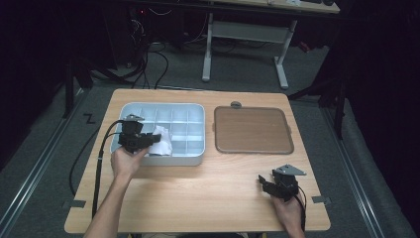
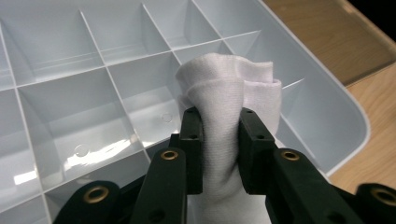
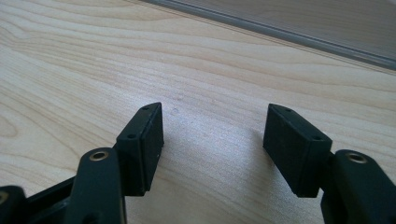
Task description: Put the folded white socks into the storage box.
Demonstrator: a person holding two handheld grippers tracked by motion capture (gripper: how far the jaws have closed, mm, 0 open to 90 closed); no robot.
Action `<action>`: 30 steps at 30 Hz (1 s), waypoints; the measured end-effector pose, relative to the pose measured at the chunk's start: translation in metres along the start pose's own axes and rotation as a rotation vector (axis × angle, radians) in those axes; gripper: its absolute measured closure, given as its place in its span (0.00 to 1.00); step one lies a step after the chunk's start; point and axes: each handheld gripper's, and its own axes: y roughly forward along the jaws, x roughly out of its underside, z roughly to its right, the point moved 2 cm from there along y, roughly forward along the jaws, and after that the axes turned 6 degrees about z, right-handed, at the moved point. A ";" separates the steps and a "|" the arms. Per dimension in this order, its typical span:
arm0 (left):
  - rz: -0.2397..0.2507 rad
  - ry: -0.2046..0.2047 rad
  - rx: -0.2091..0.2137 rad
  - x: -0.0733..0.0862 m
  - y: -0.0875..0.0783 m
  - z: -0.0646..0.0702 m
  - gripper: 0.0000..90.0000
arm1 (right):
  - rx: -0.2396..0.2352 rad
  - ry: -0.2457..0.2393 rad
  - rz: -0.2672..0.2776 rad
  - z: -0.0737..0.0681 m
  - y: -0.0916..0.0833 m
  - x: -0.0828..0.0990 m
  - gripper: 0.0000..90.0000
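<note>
Wiping the divided tray [image 2: 322,116] appears to be the step in hand: a white cloth [image 2: 224,93] is pinched in the left tongs [image 2: 219,135] over a near compartment. Next, it likely must be pressed down between dividers. The right tongs [image 3: 215,140] rest open on the bench [image 3: 70,70]; a brown lid [image 1: 252,130] lies beside.
</note>
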 end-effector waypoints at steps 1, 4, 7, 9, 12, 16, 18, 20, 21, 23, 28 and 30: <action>-0.002 0.011 -0.008 0.001 0.001 -0.001 0.83 | 0.000 0.000 0.000 0.000 0.000 0.000 0.43; -0.008 0.042 -0.023 0.005 0.003 -0.001 0.83 | -0.001 0.000 0.000 0.000 0.000 0.000 0.43; -0.010 0.072 -0.035 0.009 0.005 -0.002 0.83 | -0.001 -0.001 0.000 0.000 0.000 0.000 0.43; -0.011 0.095 -0.044 0.011 0.006 -0.002 0.83 | -0.002 -0.001 0.000 0.000 0.000 0.000 0.43; -0.021 0.127 -0.060 0.015 0.008 -0.004 0.83 | -0.002 -0.001 0.000 -0.001 0.000 0.000 0.43; -0.024 0.133 -0.069 0.018 0.009 -0.006 0.83 | -0.003 -0.003 0.000 -0.001 0.000 0.000 0.43; -0.027 0.155 -0.078 0.020 0.010 -0.006 0.83 | -0.003 -0.002 0.000 -0.001 0.000 0.000 0.43; -0.029 0.172 -0.084 0.022 0.011 -0.006 0.83 | -0.003 -0.002 0.000 -0.001 0.000 0.000 0.43; -0.032 0.185 -0.089 0.023 0.011 -0.006 0.83 | -0.004 -0.001 0.000 -0.001 0.000 0.000 0.43; -0.034 0.207 -0.098 0.025 0.012 -0.006 0.83 | -0.003 -0.002 0.000 -0.001 0.000 0.000 0.43; -0.040 0.222 -0.106 0.028 0.013 -0.005 0.83 | -0.003 -0.001 0.000 -0.001 0.000 0.000 0.43; -0.043 0.233 -0.112 0.029 0.014 -0.005 0.83 | -0.003 -0.001 0.000 -0.001 0.000 0.000 0.43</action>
